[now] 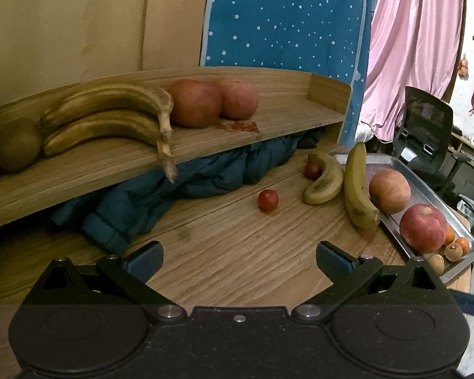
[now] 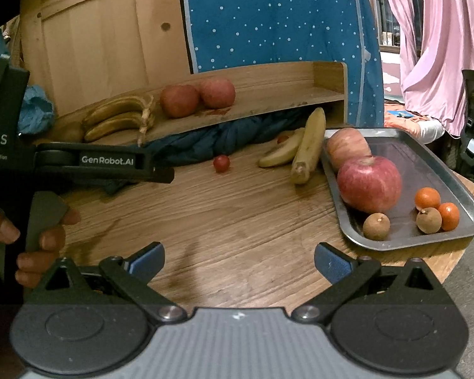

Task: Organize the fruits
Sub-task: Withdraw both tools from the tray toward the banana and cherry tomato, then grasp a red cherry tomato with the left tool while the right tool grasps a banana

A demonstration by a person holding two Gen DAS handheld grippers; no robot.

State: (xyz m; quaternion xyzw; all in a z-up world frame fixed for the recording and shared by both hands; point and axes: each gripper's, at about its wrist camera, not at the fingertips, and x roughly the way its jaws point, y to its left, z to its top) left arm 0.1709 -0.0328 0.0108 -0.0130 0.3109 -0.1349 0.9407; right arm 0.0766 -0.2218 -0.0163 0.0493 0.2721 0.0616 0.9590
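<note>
wooden shelf (image 1: 268, 117) half filled. both the left gripper (image 1: 238, 257) and right gripper (image 2: 238, 257) hover empty, jaws apart (between picks). next, likely the long banana (image 2: 309, 145).

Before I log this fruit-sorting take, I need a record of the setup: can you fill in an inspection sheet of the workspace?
Surface: wooden table, bare in front of both grippers.
Job's things: wooden shelf holds brown bananas and two apples; metal tray holds two apples, two small oranges and two brown longan-like fruits; two bananas and two cherry tomatoes lie loose on the table.
Clutter: dark blue jacket stuffed under the shelf.
Grippers: left gripper and right gripper both open, empty.
Cables: nothing seen.
Surroundings: blue dotted fabric, pink curtain, office chair.
</note>
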